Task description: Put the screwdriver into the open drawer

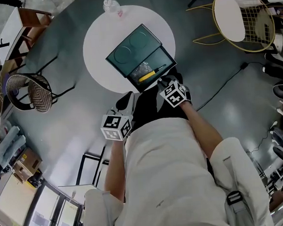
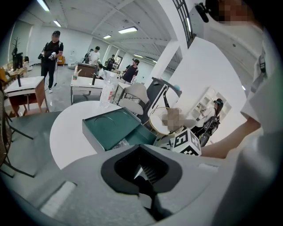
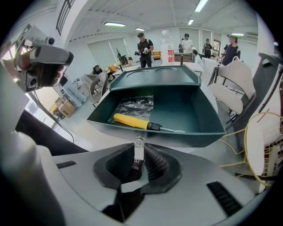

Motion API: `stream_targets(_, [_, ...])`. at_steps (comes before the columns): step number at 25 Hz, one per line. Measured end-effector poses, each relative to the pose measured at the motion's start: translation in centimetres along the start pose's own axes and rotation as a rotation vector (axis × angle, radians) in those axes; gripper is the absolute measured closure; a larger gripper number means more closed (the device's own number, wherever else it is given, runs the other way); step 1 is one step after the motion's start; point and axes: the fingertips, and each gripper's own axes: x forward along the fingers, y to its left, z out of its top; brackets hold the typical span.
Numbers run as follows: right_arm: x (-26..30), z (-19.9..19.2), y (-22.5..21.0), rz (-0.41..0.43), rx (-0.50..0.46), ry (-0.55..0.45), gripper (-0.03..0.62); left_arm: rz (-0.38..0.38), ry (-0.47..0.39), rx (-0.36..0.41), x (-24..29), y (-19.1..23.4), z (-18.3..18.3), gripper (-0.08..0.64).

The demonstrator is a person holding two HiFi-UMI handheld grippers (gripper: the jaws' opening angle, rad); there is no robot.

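Note:
A yellow-handled screwdriver [image 3: 136,122] [image 1: 147,76] lies inside the open drawer [image 3: 190,139] of a dark green box [image 1: 132,49] [image 2: 112,126] on a round white table [image 1: 97,50]. A crumpled clear plastic bag [image 3: 135,106] lies in the drawer behind it. My right gripper [image 3: 139,148] [image 1: 165,81] hovers just in front of the drawer's front wall, pointing steeply down, its jaws shut and empty. My left gripper [image 2: 142,170] [image 1: 127,102] is held back from the table near my body, shut on nothing. The right gripper's marker cube [image 2: 188,143] shows in the left gripper view.
A clear bottle [image 1: 110,4] stands at the table's far edge. A gold wire chair [image 1: 243,18] is at the upper right, a woven chair [image 1: 32,93] at the left. A black cable [image 1: 226,83] runs across the floor. Several people stand in the background [image 3: 144,48].

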Motion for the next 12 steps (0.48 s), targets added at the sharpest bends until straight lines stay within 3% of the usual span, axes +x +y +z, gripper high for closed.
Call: stream_targets(12, [0.9,1.5,0.1,-0.011,-0.017,0.020,0.522,0.006,-0.014,-0.031,-1.2,-0.2,-1.1,0.548])
